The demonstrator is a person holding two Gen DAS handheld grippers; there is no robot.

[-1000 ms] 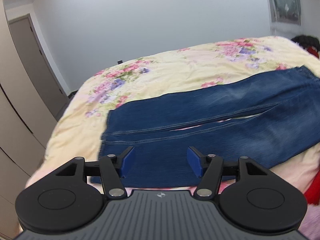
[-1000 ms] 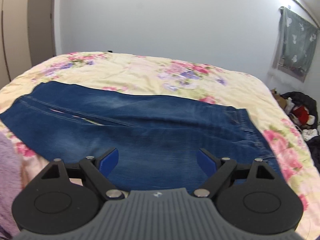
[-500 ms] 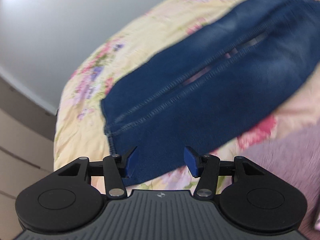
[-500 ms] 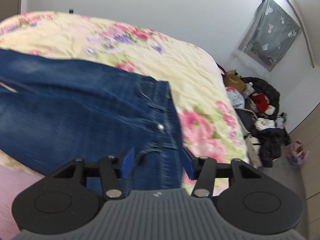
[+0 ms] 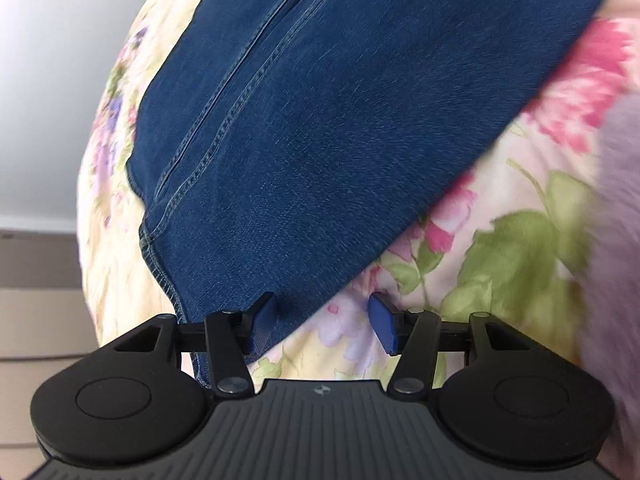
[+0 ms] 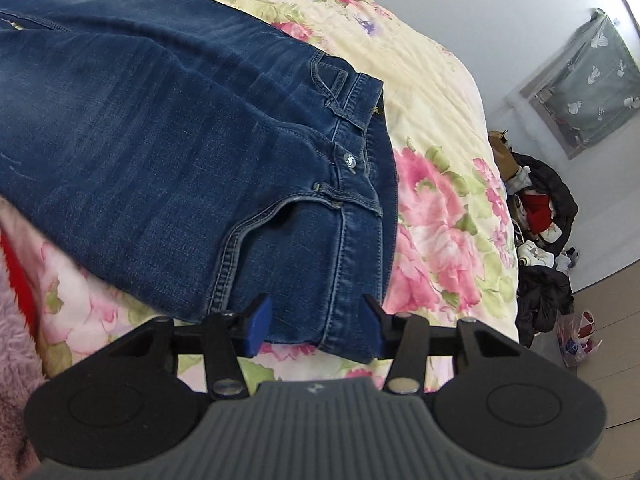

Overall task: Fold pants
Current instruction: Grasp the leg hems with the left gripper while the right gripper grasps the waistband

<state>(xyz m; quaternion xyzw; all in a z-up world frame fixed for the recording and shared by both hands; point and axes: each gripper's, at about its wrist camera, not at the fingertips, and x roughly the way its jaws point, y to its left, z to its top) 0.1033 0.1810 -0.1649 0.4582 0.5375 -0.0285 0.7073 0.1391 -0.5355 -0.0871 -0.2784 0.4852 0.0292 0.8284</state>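
a bed under a pale yellow floral quilt carries dark blue denim pants laid flat, legs side by side.

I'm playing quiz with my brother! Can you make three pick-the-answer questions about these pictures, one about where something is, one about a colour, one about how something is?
1. Where do the jeans lie?
A. on the flowered bedspread
B. on the floor
C. on a chair

2. What colour are the pads on the gripper fingers?
A. red
B. blue
C. yellow

3. How are the jeans right now?
A. rolled into a ball
B. hanging from a hook
C. spread out flat, legs side by side

Answers:
1 A: flowered cloth shows on all sides of the denim.
2 B: both the left gripper and the right gripper have blue pads.
3 C: the waistband and both legs lie flat on the bed, with the two legs running next to each other.
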